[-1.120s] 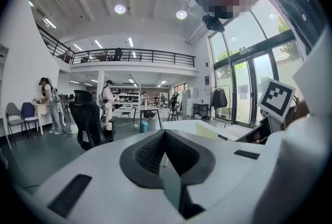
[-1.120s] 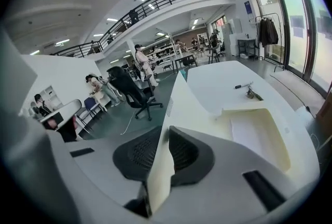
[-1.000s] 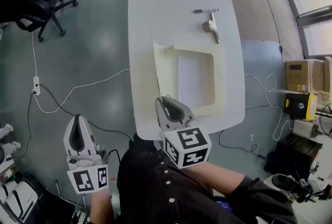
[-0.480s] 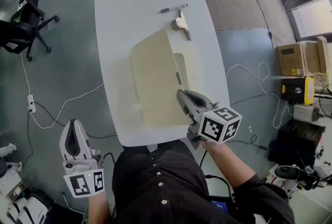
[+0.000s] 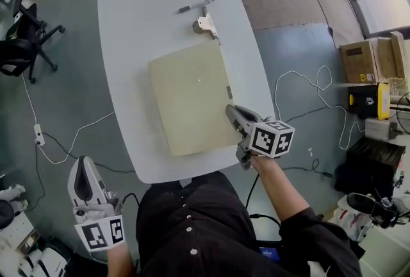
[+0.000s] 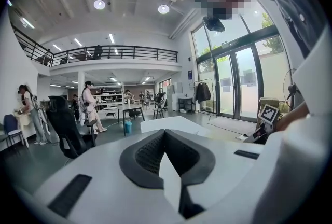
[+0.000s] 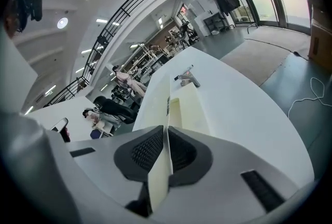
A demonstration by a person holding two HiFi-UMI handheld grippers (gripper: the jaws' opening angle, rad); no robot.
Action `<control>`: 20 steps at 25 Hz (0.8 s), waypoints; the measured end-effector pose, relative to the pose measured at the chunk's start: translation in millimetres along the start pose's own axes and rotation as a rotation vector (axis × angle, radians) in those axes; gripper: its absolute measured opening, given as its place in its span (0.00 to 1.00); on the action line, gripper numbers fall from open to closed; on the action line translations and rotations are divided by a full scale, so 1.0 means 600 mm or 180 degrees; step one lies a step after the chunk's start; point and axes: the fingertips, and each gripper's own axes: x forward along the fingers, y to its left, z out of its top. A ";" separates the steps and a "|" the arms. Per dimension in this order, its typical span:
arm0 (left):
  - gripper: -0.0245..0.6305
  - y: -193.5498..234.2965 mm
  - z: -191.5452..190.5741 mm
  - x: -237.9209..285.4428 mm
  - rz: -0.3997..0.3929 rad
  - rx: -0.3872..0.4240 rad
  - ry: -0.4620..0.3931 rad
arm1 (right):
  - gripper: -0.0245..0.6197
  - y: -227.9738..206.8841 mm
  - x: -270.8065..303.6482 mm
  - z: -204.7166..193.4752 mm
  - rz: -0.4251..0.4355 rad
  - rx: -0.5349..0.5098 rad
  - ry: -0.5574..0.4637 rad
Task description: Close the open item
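While the right gripper [image 5: 230, 111] pinches the cover edge of the beige folder [image 5: 189, 96] lying just ahead of it on the table [image 5: 141, 6], jaws starting to part, an early release could let the cover spring open. Its contents are hidden. The left gripper [image 5: 82, 167], pressed together, holds nothing.

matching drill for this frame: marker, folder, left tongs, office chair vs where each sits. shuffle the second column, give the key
Things
1. marker
2. folder
3. left tongs
4. office chair

Places
A. on the floor, left of the table
B. far end of the table
C. held off the table, beyond its near left corner, nothing in them
D. middle of the table, lying flat

Pairs: 1-B, 2-D, 3-C, 4-A
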 end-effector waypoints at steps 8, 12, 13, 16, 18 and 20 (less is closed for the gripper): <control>0.06 -0.021 0.004 0.009 -0.0051 0.0077 0.0076 | 0.13 -0.076 0.027 -0.026 -0.0370 0.0082 0.0125; 0.06 -0.025 0.002 0.014 -0.0085 0.0093 0.0107 | 0.14 -0.095 0.033 -0.034 -0.0729 -0.0095 0.0182; 0.06 -0.025 0.000 0.015 -0.0093 0.0095 0.0112 | 0.15 -0.099 0.035 -0.036 -0.0826 -0.0179 0.0208; 0.06 -0.026 -0.002 0.015 -0.0115 0.0093 0.0123 | 0.18 -0.111 0.038 -0.040 -0.1124 -0.0459 0.0274; 0.06 -0.025 -0.004 0.015 -0.0125 0.0088 0.0130 | 0.19 -0.114 0.040 -0.040 -0.1289 -0.0605 0.0268; 0.06 -0.022 -0.006 0.015 -0.0129 0.0081 0.0135 | 0.19 -0.114 0.042 -0.040 -0.1418 -0.0715 0.0242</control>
